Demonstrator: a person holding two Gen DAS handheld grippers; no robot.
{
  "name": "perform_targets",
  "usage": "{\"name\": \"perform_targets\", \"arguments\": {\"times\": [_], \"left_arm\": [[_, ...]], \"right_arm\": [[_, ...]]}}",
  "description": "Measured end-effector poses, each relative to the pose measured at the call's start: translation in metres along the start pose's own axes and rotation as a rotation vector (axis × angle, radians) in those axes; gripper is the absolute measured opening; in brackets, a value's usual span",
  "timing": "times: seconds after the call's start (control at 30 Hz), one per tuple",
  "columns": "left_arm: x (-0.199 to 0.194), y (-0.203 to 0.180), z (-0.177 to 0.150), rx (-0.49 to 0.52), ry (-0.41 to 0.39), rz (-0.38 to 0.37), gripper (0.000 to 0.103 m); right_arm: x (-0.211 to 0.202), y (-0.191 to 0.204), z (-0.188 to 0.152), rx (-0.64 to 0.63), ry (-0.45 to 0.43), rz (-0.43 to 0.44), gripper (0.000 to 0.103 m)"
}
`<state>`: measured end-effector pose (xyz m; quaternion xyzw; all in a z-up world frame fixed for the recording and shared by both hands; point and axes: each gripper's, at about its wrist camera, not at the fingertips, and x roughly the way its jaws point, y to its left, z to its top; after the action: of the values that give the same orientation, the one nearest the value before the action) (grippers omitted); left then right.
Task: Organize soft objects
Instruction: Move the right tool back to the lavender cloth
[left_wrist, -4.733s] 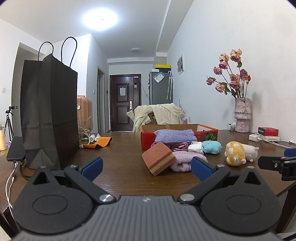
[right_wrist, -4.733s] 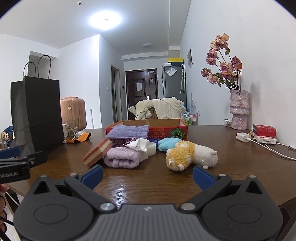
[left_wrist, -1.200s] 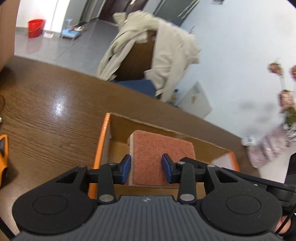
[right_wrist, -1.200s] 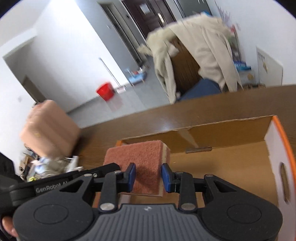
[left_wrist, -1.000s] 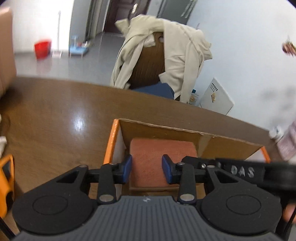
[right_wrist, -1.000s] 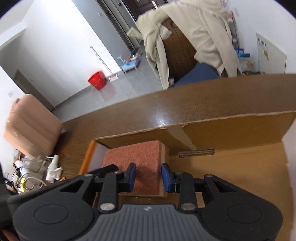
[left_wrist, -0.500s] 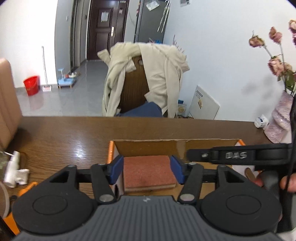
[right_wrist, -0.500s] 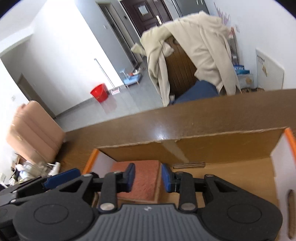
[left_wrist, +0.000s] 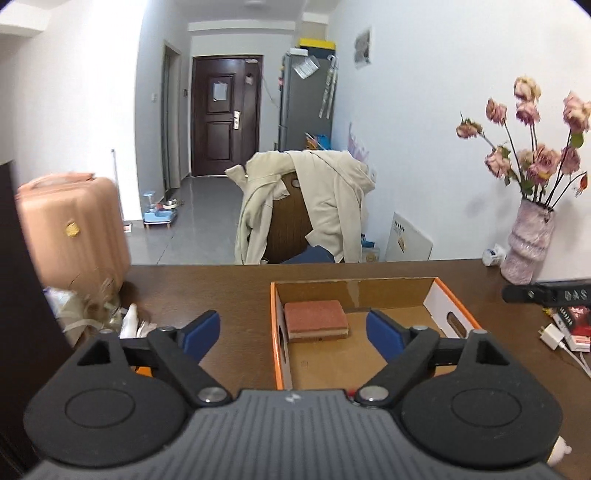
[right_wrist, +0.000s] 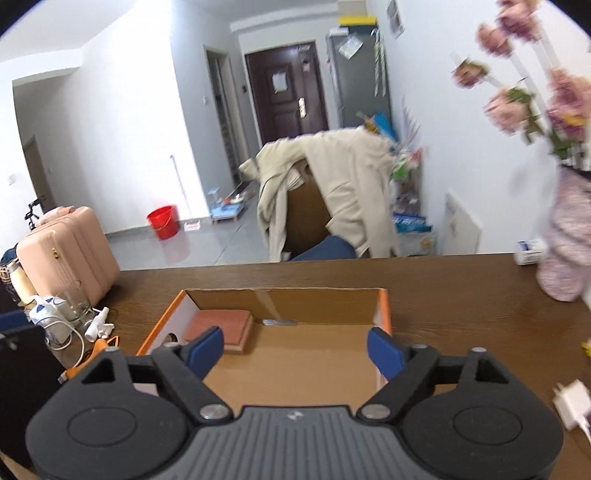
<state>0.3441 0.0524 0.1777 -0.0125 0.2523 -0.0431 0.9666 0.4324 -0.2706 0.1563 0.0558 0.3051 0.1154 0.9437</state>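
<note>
We have the sponge (left_wrist: 316, 319) lying flat in the far left corner of the cardboard box (left_wrist: 448, 295), rust-red scouring face up, its long axis running across the box parallel to the back wall. It sits ahead of the left gripper (left_wrist: 293, 334), almost dead centre between the widely spread blue pads and clear of both. The right gripper (right_wrist: 295, 345) is spread just as wide and holds nothing; for it the sponge lies ahead and to the left, partly hidden behind its left pad. So we judge the left gripper to be the nearer and better lined up, should the sponge need nudging.

The left wrist view shows the sponge's paler lower layer and the hand hole in the box's right wall. The right wrist view shows more of the bare box floor and the charger (right_wrist: 572, 404) on the desk (right_wrist: 461, 288). No other soft item shows in either view, so the next one must be sought behind us.
</note>
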Motion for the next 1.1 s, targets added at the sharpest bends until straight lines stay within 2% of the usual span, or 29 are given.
{"name": "perform_targets", "arguments": {"times": [0.17, 0.3, 0.43, 0.53, 0.7, 0.83, 1.03, 1.1], "left_arm": [[-0.046, -0.006, -0.051, -0.004, -0.032, -0.008, 0.09], [-0.079, -0.016, -0.089, -0.007, -0.056, -0.019, 0.09], [-0.111, -0.028, -0.118, 0.049, -0.123, -0.027, 0.098], [-0.128, -0.036, -0.139, 0.094, -0.146, -0.037, 0.099], [-0.138, -0.04, -0.165, 0.131, -0.146, -0.083, 0.1], [-0.133, -0.039, -0.174, 0.138, -0.148, -0.096, 0.102], [-0.1, -0.035, -0.182, 0.089, -0.089, -0.086, 0.102], [-0.09, -0.035, -0.181, 0.073, -0.095, -0.102, 0.102]], "right_arm": [[-0.066, 0.009, -0.05, -0.065, -0.093, 0.012, 0.091], [-0.112, 0.017, -0.091, -0.128, -0.164, -0.013, 0.095], [-0.15, 0.025, -0.13, -0.142, -0.215, -0.006, 0.098], [-0.169, 0.028, -0.164, -0.131, -0.252, 0.017, 0.102], [-0.18, 0.037, -0.219, -0.116, -0.281, 0.019, 0.103], [-0.178, 0.043, -0.251, -0.107, -0.255, 0.012, 0.103], [-0.157, 0.047, -0.27, -0.059, -0.185, 0.097, 0.1], [-0.147, 0.047, -0.267, -0.044, -0.18, 0.111, 0.095]]}}
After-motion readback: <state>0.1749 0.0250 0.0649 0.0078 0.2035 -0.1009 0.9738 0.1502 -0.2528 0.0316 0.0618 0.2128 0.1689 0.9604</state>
